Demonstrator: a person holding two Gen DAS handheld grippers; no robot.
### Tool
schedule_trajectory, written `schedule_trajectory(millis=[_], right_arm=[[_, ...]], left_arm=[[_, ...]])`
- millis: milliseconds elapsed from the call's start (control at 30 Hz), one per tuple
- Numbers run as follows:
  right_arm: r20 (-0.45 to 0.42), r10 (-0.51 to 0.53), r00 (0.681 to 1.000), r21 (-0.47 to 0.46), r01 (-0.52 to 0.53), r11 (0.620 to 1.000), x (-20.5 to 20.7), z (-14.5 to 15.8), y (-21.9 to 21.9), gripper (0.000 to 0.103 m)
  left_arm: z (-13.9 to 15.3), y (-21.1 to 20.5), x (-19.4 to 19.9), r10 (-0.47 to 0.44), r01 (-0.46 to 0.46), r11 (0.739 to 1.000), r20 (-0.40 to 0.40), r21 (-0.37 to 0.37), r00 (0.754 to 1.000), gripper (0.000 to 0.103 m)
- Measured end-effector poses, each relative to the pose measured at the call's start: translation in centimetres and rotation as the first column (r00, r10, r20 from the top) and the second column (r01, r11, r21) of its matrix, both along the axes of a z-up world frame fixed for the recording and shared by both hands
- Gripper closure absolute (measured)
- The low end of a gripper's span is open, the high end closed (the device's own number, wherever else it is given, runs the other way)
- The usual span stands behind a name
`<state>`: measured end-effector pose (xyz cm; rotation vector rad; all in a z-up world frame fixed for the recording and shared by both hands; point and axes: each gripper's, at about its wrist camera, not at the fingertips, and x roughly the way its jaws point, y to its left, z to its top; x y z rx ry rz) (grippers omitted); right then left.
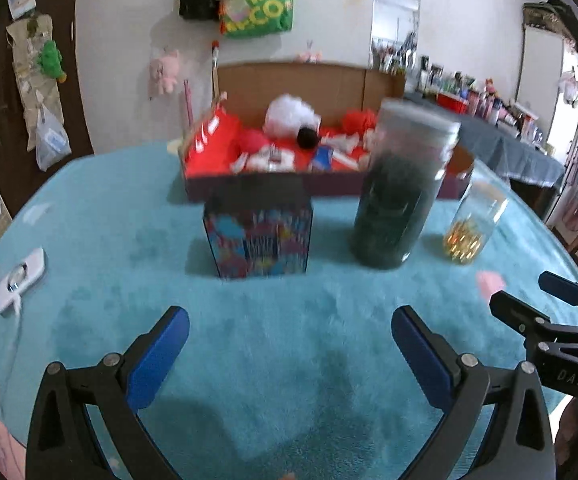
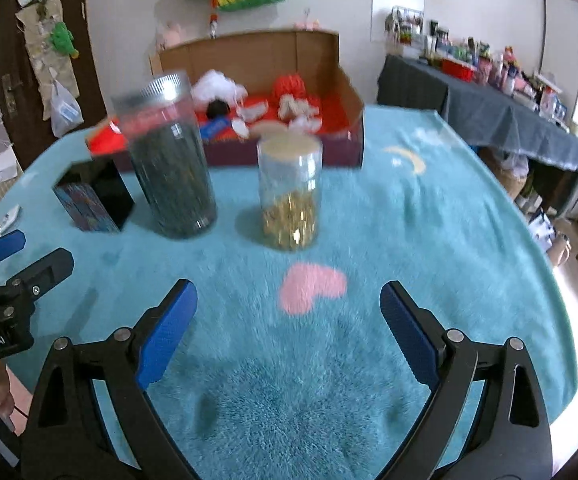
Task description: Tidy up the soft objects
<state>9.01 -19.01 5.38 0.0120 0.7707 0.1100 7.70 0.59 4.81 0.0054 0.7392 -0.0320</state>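
A cardboard box with a red lining stands at the back of the teal fluffy blanket. Inside lie soft things: a white pompom, a black pompom and red yarn. My left gripper stands open over bare blanket, nothing between its fingers. My right gripper is open too, just short of a pink heart pattern. Each gripper shows at the edge of the other's view.
In front of the box stand a colourful patterned box, a tall jar of dark contents and a smaller jar with gold pieces. A white device lies at the left edge. A cluttered dark-clothed table stands behind right.
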Motion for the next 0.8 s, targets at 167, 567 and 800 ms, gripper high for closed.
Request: schedule_trajectory(millis=[167, 567, 800], right_arm=[[-0.067, -0.008, 0.998, -0.002, 0.008, 1.000, 0.6, -2.4, 0.2, 0.009], [-0.068, -0.043, 0.997, -0.025, 0.042, 0.999, 0.9, -3.1, 0.2, 0.007], [-0.067, -0.049, 0.997, -0.021, 0.048, 0.999, 1.0, -3.1, 0.0, 0.007]], left_arm=[[-2.2, -0.4, 1.1, -0.002, 0.005, 0.999, -0.066, 0.034, 0.998, 0.000], [-3.4, -0.2, 2.2, 0.040, -0.037, 0.999, -0.113, 0.030, 0.993, 0.000], [-3.3, -0.2, 2.3, 0.040, -0.036, 0.999, -0.109, 0.037, 0.993, 0.000]])
